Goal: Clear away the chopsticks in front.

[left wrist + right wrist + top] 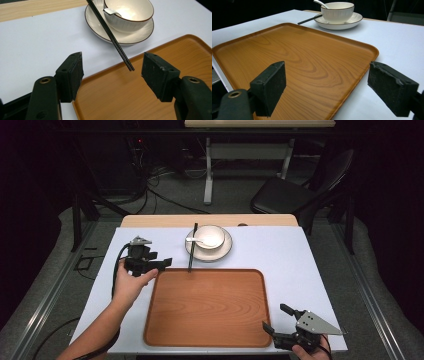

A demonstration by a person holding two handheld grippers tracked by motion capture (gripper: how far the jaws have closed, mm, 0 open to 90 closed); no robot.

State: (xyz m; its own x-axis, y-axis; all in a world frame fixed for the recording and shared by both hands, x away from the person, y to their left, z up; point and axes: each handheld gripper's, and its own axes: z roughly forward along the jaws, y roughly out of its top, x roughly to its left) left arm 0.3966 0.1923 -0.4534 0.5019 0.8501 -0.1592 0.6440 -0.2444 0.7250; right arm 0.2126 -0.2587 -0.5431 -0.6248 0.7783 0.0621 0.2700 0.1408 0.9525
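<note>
1. I see the left gripper [161, 264] near the far left corner of the wooden tray [210, 330]; its jaws are wide apart and hold nothing.
2. In the left gripper view, the near tips of the black chopsticks [112, 38] lie between the two jaws, but the jaws do not touch them.
3. The chopsticks rest with their far part on the rim of the white plate [223, 253], and their near tips reach over the far edge of the tray.
4. On the plate stands a white bowl [212, 239] with a white spoon [195, 240] in it (the spoon handle sticks out toward the chopsticks).
5. The right gripper [277, 319] is at the near right corner of the tray, held by a hand at the bottom edge of the high view. Its jaws are also wide open and empty.
6. In the right gripper view one jaw is over the tray and the other over the white desk [300, 260].
7. The tray itself has nothing on it.
</note>
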